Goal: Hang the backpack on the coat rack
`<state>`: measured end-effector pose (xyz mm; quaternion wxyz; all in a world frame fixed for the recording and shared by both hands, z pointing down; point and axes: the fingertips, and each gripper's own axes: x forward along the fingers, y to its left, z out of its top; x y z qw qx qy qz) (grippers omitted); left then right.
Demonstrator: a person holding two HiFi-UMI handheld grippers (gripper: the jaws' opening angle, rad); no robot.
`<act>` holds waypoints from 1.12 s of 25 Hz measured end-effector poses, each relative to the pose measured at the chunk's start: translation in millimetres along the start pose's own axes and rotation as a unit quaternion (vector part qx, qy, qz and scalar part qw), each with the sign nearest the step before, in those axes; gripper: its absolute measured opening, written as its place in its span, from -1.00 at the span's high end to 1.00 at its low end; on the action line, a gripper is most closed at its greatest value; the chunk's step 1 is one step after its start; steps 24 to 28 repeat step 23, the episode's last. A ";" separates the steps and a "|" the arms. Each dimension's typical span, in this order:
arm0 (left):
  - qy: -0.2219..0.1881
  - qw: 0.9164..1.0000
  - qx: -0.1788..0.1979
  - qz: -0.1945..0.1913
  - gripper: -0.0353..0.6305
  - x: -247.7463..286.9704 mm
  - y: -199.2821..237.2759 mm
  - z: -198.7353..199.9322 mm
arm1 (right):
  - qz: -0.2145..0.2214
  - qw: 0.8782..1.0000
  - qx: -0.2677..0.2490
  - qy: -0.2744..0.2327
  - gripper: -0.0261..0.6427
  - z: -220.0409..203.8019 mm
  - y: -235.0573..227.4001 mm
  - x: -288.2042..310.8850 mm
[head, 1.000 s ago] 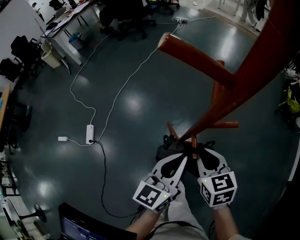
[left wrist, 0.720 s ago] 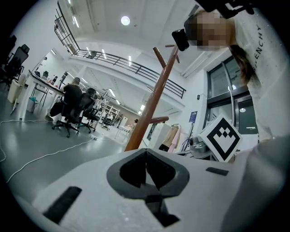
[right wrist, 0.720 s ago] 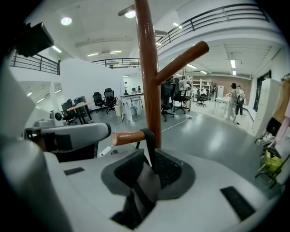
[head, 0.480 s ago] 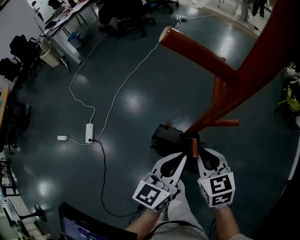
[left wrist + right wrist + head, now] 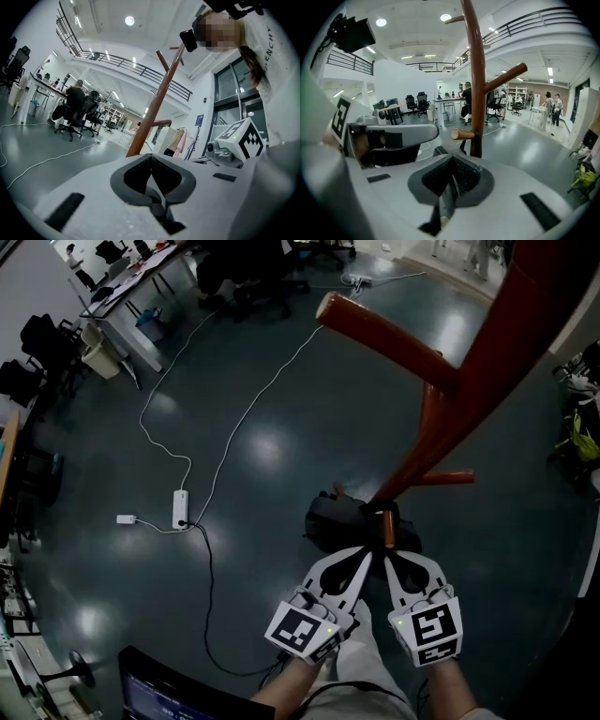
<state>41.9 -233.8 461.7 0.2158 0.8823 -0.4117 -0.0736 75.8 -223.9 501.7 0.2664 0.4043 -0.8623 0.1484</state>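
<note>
The red-brown coat rack (image 5: pixel 441 418) rises at the right of the head view, one long peg reaching up-left. The dark backpack (image 5: pixel 336 519) hangs low against the pole by a short peg (image 5: pixel 387 529). Its black strap (image 5: pixel 479 143) lies against the pole behind that peg (image 5: pixel 462 134). My left gripper (image 5: pixel 367 559) and right gripper (image 5: pixel 389 561) sit side by side just short of the backpack. Both are shut with nothing visible between the jaws. The left gripper (image 5: pixel 151 161) faces the rack pole (image 5: pixel 157 101). The right gripper (image 5: pixel 452 164) points at the pole (image 5: pixel 477 84).
A white power strip (image 5: pixel 180 507) with white and black cables lies on the grey floor to the left. Desks and office chairs (image 5: pixel 112 306) stand far left, where a person (image 5: pixel 75 101) is seated. A monitor (image 5: pixel 155 697) is at the bottom left, and bags (image 5: pixel 583 442) are at the right edge.
The backpack has shifted away from my grippers toward the pole and now hangs by the short peg. The right gripper has drawn back a little; the left has stayed put.
</note>
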 end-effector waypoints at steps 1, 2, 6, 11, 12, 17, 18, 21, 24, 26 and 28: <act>0.001 1.000 0.001 -0.001 0.87 -1.1 -0.5 -1.1 | 0.000 1.000 0.000 -0.002 0.87 1.3 1.2 -1.4; 0.003 1.000 0.003 -0.001 0.87 -2.5 -0.8 -3.4 | -0.001 1.000 0.001 -0.004 0.87 2.4 2.3 -3.1; 0.005 1.000 0.004 -0.005 0.87 -8.7 -7.0 -10.7 | -0.004 1.000 0.018 -0.022 0.87 0.7 6.8 -12.0; 0.003 1.000 0.007 -0.011 0.87 -14.7 -13.6 -6.0 | -0.007 0.998 0.038 -0.042 0.88 8.6 12.1 -22.8; 0.002 1.000 0.006 -0.013 0.87 -16.3 -15.7 -2.9 | -0.007 0.998 0.042 -0.045 0.88 10.7 14.1 -24.9; 0.004 1.000 0.012 -0.014 0.87 -30.5 -19.6 -5.2 | -0.008 0.997 0.049 -0.060 0.87 14.3 26.3 -35.7; 0.002 1.000 0.012 -0.016 0.87 -33.3 -21.8 -3.2 | -0.008 0.997 0.050 -0.062 0.88 14.9 29.8 -37.8; -0.001 1.000 0.017 -0.020 0.87 -43.0 -25.7 -1.9 | -0.009 0.996 0.050 -0.068 0.88 17.4 39.5 -44.3; 0.002 1.000 0.025 -0.019 0.87 -51.3 -24.6 -7.1 | -0.010 0.996 0.050 -0.072 0.88 19.0 45.2 -49.0; 0.002 1.000 0.025 -0.019 0.87 -51.3 -24.6 -7.1 | -0.010 0.996 0.050 -0.072 0.88 19.0 45.2 -49.0; 0.002 1.000 0.025 -0.019 0.87 -51.3 -24.6 -7.1 | -0.010 0.996 0.050 -0.072 0.88 19.0 45.2 -49.0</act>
